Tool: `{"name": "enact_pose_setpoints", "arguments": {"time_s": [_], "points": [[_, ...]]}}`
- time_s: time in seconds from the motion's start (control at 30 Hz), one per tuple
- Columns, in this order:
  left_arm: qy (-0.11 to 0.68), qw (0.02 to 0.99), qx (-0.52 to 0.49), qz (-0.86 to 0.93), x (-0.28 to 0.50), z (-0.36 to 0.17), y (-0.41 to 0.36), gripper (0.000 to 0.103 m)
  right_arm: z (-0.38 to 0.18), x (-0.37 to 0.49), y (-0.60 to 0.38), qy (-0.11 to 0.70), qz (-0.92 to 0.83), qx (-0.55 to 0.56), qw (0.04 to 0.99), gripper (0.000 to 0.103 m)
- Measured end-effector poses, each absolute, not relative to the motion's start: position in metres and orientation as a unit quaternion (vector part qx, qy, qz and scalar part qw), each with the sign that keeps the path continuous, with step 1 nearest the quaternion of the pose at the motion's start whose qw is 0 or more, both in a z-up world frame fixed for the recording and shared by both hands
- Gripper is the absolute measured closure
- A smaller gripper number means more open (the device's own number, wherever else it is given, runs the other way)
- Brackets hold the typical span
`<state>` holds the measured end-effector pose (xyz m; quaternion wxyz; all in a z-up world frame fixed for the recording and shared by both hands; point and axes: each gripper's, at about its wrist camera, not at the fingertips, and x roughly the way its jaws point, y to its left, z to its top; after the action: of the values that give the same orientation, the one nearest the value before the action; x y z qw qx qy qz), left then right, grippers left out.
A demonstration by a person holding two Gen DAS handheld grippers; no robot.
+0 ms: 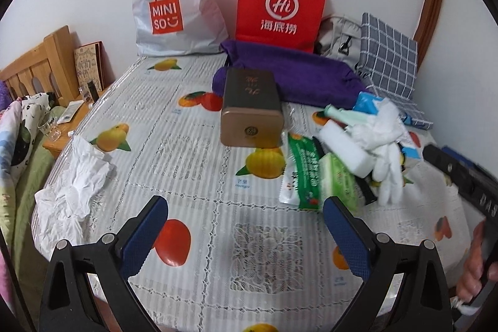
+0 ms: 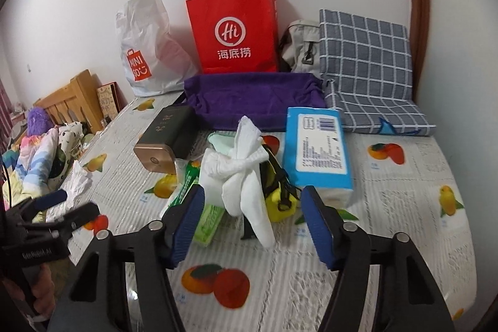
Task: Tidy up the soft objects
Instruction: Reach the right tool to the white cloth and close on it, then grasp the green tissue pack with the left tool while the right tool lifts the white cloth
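- Both grippers hang over the table with the fruit-print cloth (image 2: 404, 192), and neither holds anything.
- The right gripper (image 2: 252, 223) lines up on the pile in the middle: a white cloth glove (image 2: 246, 176) lies draped on top, directly ahead between the two blue pads.
- Its jaws stand apart, with the glove's lower end in the gap ahead of them; the pads do not appear to press on it.
- Around the glove: a green packet (image 2: 186, 189) to its left, a yellow pouch (image 2: 280, 201) just behind it on the right, and a blue tissue pack (image 2: 317, 151) beside that.
- The left gripper (image 1: 246, 226) is spread wide over bare cloth, nothing between its pads. A crumpled white tissue (image 1: 77, 176) lies off to its left, near the table edge.
- A brown box (image 1: 249, 114) lies on its side in mid-table; behind it, a purple towel (image 2: 249, 98) and a checked cushion (image 2: 367, 61) sit by the wall.
- Judged from this, the step in hand is the approach to a first pick, and the glove looks like the target.
- The next move calls for the right gripper to push a little further in, so the pads straddle the glove, then pinch the fabric alone.
- The risk: the green packet sits close by the left pad and could get caught as well.
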<state>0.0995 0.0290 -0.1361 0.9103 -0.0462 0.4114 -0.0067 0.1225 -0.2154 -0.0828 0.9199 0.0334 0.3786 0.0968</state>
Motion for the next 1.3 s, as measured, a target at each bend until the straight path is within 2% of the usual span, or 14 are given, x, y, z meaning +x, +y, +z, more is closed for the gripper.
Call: {"name": "enact_pose_setpoints", "arguments": {"time_s": [0.17, 0.53, 0.57, 0.63, 0.67, 0.8, 1.07, 1.3], "points": [[0.423, 0.905, -0.048, -0.012, 0.111, -0.150, 0.033, 0.003, -0.095, 0.148, -0.210, 0.383, 0.096, 0.027, 0.918, 0.046], [0.438, 0.897, -0.060, -0.015, 0.132, -0.170, 0.041, 0.003, -0.120, 0.196, -0.206, 0.409, 0.101, 0.048, 0.906, 0.046], [0.438, 0.897, -0.061, -0.015, 0.133, -0.170, 0.042, 0.003, -0.121, 0.200, -0.204, 0.409, 0.107, 0.050, 0.905, 0.049], [0.441, 0.895, -0.062, -0.015, 0.137, -0.172, 0.042, 0.003, -0.123, 0.205, -0.199, 0.410, 0.116, 0.042, 0.904, 0.069], [0.442, 0.895, -0.061, -0.015, 0.138, -0.172, 0.041, 0.003, -0.125, 0.206, -0.196, 0.413, 0.122, 0.034, 0.902, 0.088], [0.447, 0.893, -0.059, -0.014, 0.140, -0.176, 0.040, 0.003, -0.122, 0.201, -0.191, 0.397, 0.136, 0.023, 0.907, 0.098], [0.449, 0.892, -0.057, -0.013, 0.135, -0.173, 0.034, 0.003, -0.083, 0.164, -0.206, 0.341, 0.173, 0.067, 0.921, 0.098], [0.444, 0.894, -0.055, -0.025, 0.126, -0.166, 0.022, 0.003, -0.074, 0.132, -0.231, 0.342, 0.171, 0.079, 0.921, 0.098]]}}
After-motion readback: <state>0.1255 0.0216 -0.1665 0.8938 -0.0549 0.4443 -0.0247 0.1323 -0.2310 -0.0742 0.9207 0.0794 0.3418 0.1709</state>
